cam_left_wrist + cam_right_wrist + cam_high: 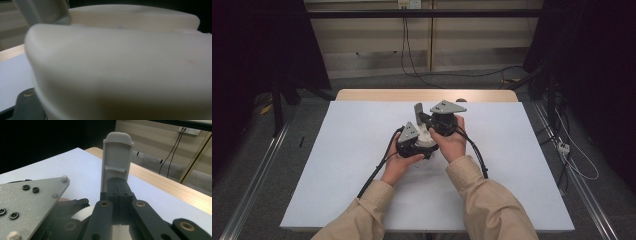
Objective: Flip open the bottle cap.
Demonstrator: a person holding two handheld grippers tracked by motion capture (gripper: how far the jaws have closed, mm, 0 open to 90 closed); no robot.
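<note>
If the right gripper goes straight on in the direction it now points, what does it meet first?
The right gripper is shut on a grey flap that rises from a cream object. Beyond the flap, the way looks free over the white table cover towards its far wooden edge, though depth is unclear.

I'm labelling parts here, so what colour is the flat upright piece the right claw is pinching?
Light grey. The upright piece shows best in the right gripper view, clamped in the right claw.

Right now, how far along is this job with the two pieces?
Done: both are lifted off the table. In hand: the left tongs carry a cream piece; the right tongs pinch a grey flap standing upright. Left: probably working the flap; the goal isn't clear.
</note>
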